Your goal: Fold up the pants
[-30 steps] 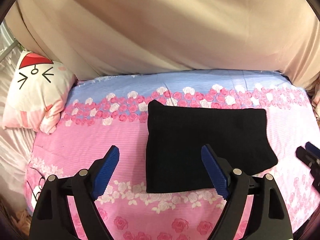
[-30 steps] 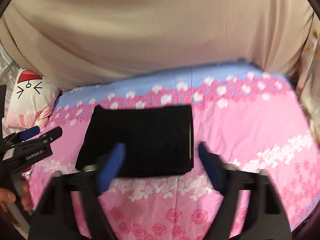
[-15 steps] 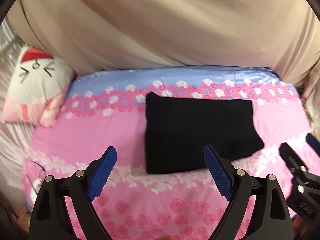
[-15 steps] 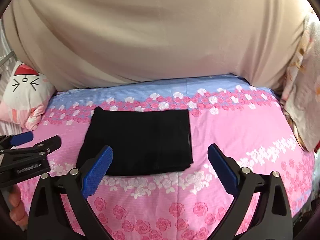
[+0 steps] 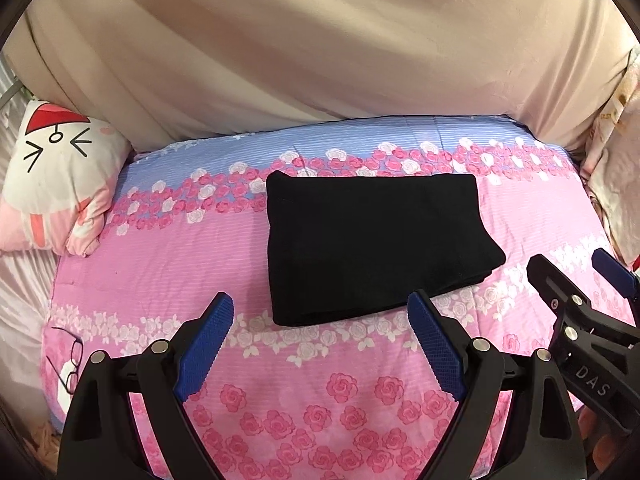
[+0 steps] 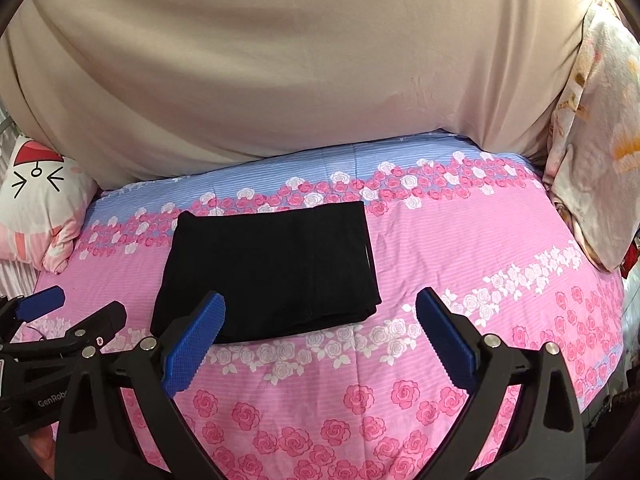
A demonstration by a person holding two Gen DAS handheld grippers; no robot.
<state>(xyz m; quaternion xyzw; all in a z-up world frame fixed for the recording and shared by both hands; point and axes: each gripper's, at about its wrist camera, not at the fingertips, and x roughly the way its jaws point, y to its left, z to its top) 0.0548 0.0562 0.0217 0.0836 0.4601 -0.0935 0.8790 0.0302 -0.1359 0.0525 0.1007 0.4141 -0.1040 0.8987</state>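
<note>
Rose-print bedsheet point(image 5: 160, 272); cartoon pillow point(image 5: 56, 184) at left edge; beige drape point(image 6: 300, 72) behind; glasses point(image 5: 74, 364) near corner.

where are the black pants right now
The folded black pants lie flat near the middle of the pink floral bedsheet, just beyond both open grippers, held by neither. The cat-face pillow sits off to their left in both views.

The pants point(image 5: 372, 248) were plain black. The sheet point(image 5: 160, 272) was pink with a blue band and pink and white roses. The curtain point(image 5: 320, 48) was beige.
</note>
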